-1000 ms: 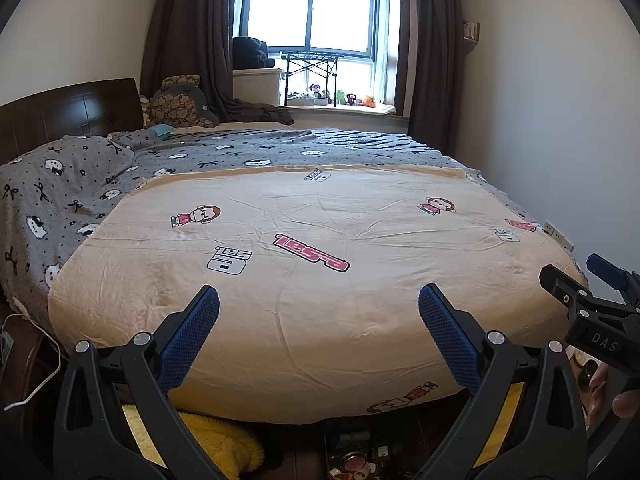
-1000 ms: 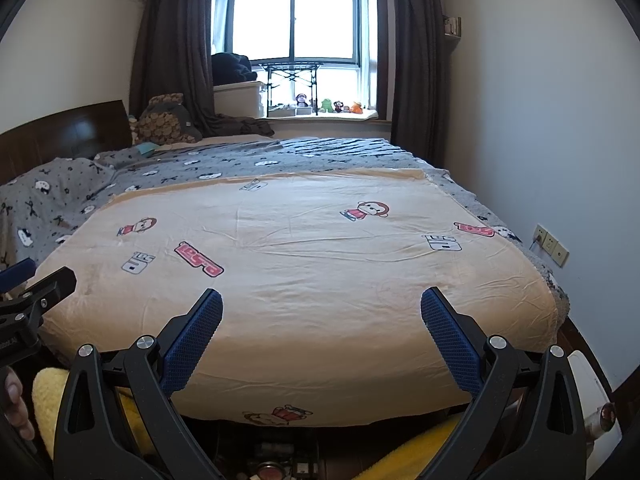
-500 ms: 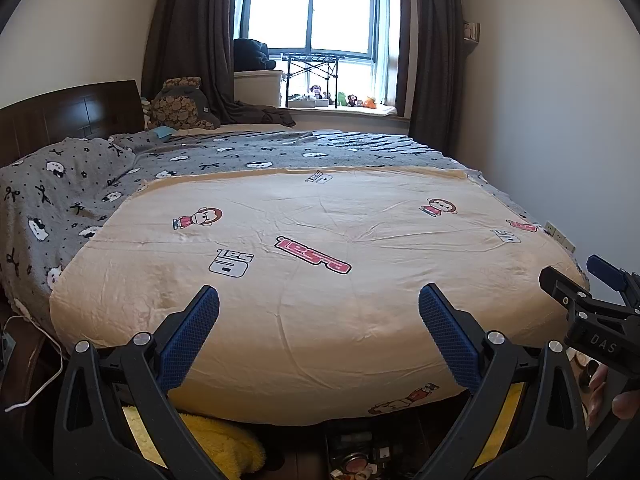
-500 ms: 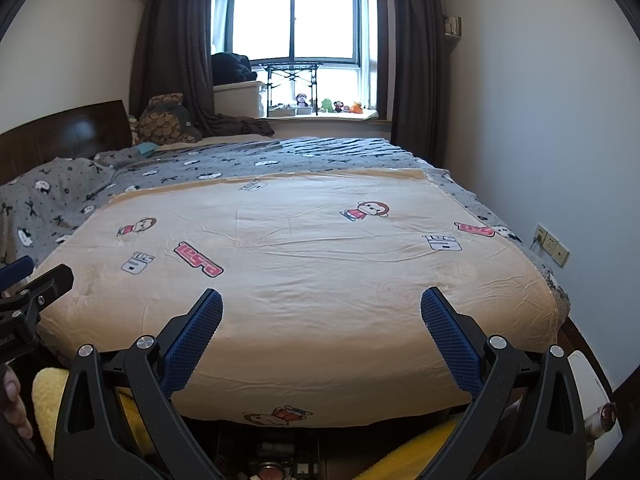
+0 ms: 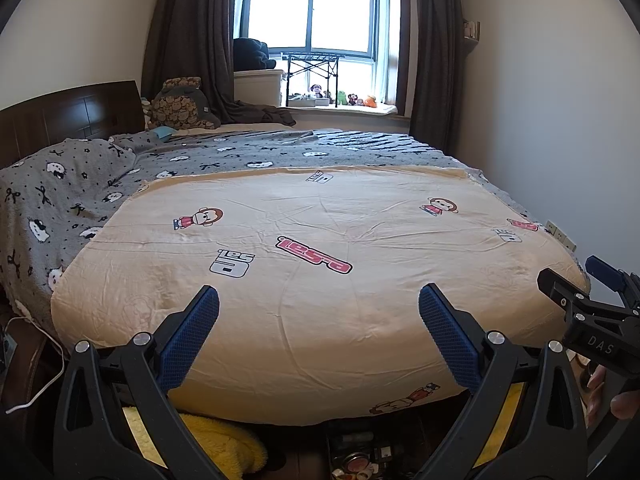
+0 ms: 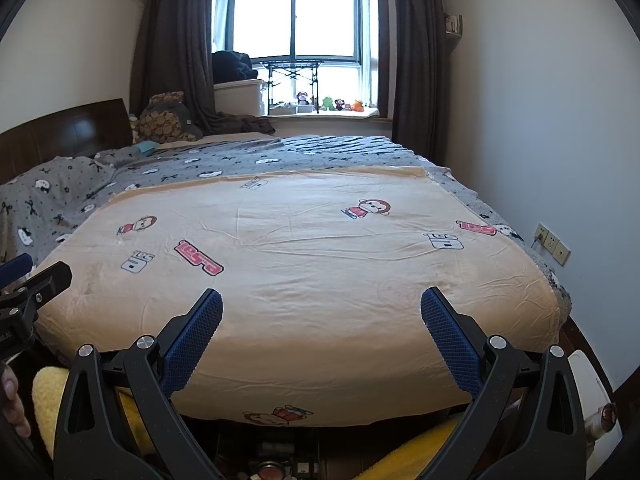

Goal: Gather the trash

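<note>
Hovering: left gripper point(image 5: 319, 334) and right gripper point(image 6: 321, 336), fingers spread wide, empty, above bed point(image 5: 320, 280).
Obscured: floor clutter point(image 5: 360, 456) under bed edge, indistinct.

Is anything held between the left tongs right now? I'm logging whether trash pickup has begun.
No: the left tongs stand wide open above the cream bedsheet, with nothing between the blue pads.

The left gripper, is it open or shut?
Open: the left gripper has its blue fingertips wide apart, with nothing between them.
</note>
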### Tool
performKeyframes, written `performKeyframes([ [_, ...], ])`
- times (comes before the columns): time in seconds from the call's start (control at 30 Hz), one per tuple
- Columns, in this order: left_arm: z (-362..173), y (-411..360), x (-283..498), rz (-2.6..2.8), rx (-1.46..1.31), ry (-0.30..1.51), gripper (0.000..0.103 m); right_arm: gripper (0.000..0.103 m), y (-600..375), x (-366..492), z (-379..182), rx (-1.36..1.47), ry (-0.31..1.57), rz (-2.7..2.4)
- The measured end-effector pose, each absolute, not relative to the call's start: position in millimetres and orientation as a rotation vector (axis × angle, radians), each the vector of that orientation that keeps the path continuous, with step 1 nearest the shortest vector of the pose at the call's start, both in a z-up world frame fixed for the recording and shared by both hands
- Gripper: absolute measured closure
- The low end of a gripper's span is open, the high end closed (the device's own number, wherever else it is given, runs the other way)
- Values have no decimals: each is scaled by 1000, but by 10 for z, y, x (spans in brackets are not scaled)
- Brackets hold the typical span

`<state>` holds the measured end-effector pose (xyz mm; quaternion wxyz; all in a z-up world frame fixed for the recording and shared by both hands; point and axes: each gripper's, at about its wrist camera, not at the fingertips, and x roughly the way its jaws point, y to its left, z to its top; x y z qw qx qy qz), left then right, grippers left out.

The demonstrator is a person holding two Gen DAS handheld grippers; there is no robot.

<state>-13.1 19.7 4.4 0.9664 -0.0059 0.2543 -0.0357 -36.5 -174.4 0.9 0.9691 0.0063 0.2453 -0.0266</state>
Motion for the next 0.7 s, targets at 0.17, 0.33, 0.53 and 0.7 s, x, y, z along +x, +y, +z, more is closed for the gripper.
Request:
performKeyframes([
  [0.17,46,203,-118,-78,-16,525,8,4,-1740,-366,3,13,496,-53],
  [0.33,53,196,-125,-64,-5,523,8,3,-1747,-350,-11,14,499,-53],
  [0.53,60,176,-153,-58,-1,512,8,3,-1737,-332,-33,13,504,-51],
  [0.7,58,172,-159,-55,7,501,8,3,-1733,-336,-39,13,506,-50],
])
